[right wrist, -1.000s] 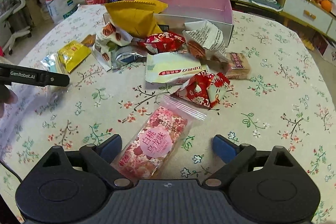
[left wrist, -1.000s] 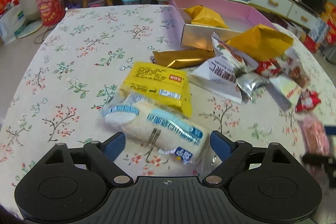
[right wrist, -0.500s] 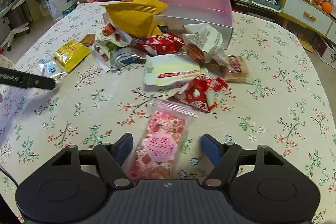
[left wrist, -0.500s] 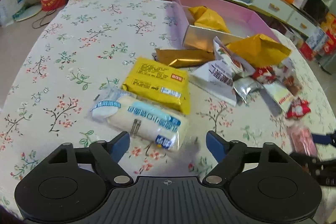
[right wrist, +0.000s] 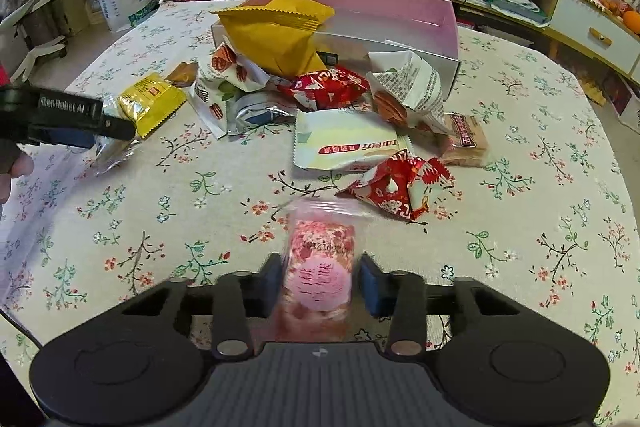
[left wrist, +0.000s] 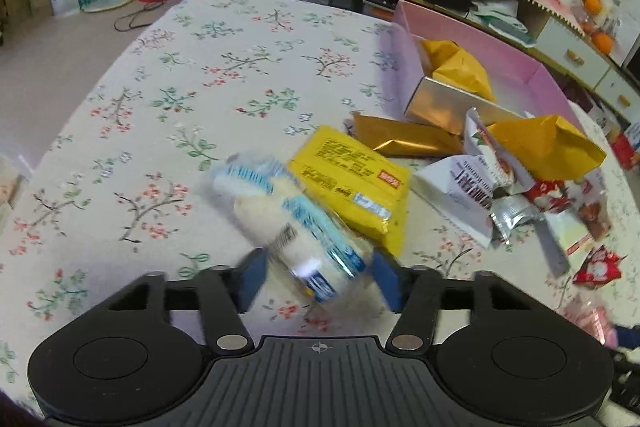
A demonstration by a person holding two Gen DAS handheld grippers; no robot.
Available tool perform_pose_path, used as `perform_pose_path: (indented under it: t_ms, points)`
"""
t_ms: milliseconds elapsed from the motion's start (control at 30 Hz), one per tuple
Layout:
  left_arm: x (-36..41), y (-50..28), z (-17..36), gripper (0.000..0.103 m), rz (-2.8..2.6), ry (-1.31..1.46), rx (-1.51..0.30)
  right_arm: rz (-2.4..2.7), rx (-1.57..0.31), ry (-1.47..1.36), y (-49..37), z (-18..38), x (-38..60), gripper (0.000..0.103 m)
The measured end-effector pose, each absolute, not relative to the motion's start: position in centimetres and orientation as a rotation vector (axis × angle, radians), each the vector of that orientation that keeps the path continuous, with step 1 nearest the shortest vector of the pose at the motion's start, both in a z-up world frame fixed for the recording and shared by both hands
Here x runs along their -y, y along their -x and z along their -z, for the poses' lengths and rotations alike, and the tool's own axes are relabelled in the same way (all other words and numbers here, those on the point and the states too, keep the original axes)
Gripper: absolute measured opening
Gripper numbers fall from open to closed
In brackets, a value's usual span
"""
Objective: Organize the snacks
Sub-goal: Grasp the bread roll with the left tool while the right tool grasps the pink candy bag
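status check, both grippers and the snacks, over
Left gripper closing around the white-and-blue packet. Right gripper shut on the pink packet. Pink box beyond the loose snack pile; nothing blocking.

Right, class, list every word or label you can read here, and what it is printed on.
"GenRobot.AI": side of the left claw, its jaws closing on the blue-and-white packet.
Print on the pink packet, yellow packet and other wrappers: too blurred or small to read.
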State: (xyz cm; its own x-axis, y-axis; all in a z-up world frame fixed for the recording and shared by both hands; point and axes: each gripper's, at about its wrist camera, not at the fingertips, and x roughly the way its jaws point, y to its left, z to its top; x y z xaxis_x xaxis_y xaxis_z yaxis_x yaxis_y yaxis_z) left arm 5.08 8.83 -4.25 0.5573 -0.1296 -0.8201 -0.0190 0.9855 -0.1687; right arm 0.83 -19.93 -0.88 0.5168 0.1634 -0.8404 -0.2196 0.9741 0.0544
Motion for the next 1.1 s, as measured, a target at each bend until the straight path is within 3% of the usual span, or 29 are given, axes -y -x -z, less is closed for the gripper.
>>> perform_pose_path:
  t_ms: [500, 1100]
  points:
    - [-10.3, -3.8, 3.2, 0.015, 0.173, 0.138, -0.999, -0.218, -1.015, 0.058, -1.7, 0.1, 19.3, 0.004]
    - [-9.3, -2.7, 1.6, 0.009, 0.288, 0.137, -0.946, -0.208, -0.989, 0.030, -2.2, -1.4, 19.7, 0.004]
